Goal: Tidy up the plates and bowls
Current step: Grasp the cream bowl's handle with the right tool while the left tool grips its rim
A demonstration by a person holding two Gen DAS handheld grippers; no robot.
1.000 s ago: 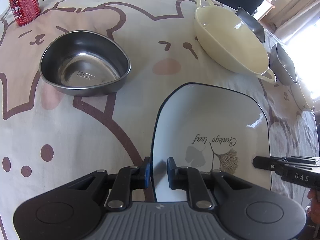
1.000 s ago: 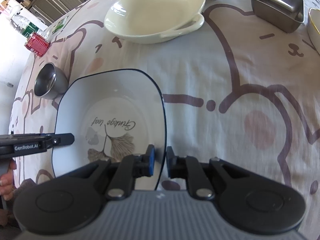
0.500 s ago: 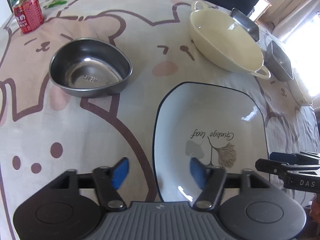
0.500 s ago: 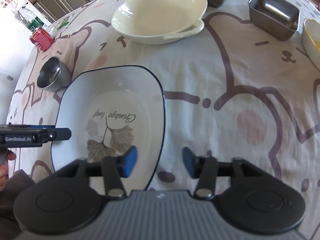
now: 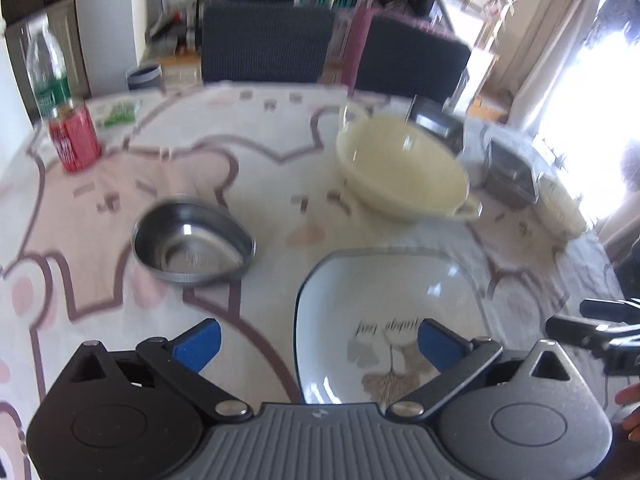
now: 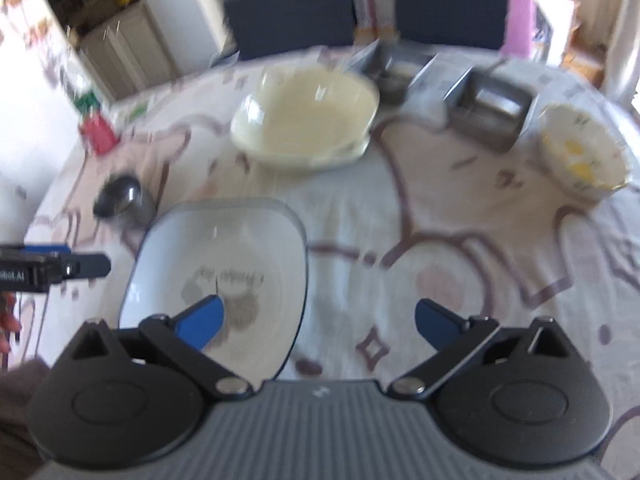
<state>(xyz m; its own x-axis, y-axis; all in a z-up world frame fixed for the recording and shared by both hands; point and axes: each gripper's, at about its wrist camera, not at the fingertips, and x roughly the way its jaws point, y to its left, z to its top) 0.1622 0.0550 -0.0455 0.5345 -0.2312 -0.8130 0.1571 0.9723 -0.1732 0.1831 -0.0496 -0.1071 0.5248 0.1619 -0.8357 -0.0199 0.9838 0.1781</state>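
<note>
Both the left gripper (image 5: pixel 318 340) and right gripper (image 6: pixel 318 318) have just been opening, empty, above the ginkgo-leaf square plate (image 5: pixel 384 292), lying flat with its lettering upside-down.

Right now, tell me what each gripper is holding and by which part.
Nothing. The left gripper and right gripper have just been opening, with nothing pressed between the pads; the square plate lies free on the tablecloth.

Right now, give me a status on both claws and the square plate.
Left claw and right claw open, jaws just opened, nothing gripped. Square plate flat on the tablecloth, released. Steel bowl and cream dish apart from it.
</note>
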